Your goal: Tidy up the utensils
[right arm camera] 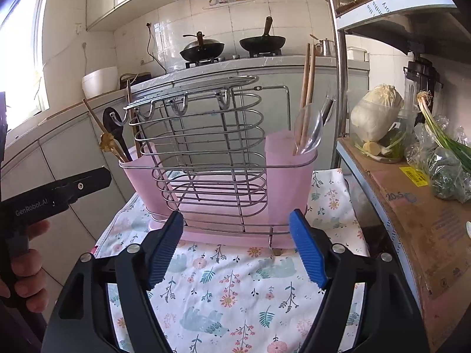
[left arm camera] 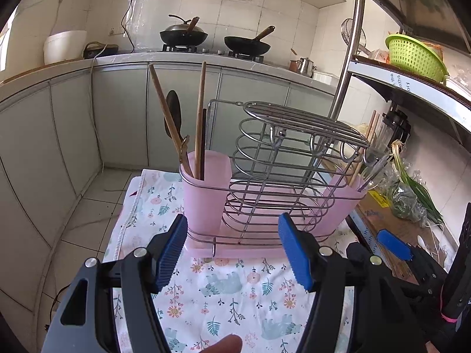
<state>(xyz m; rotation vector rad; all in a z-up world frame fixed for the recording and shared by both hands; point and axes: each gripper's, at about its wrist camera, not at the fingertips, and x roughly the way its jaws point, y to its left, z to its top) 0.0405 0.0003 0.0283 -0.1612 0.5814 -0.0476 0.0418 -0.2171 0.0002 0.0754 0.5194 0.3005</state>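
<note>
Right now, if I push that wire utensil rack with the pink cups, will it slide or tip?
The wire utensil rack looks light, so it would probably slide, maybe bunching the floral cloth under it. The long chopsticks rise well above the pink cup, so a high push might tip it or rattle them.

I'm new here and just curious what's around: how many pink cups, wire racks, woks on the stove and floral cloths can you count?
Pink cups: 2
Wire rack: 1
Woks: 2
Floral cloth: 1
Total: 6
</note>
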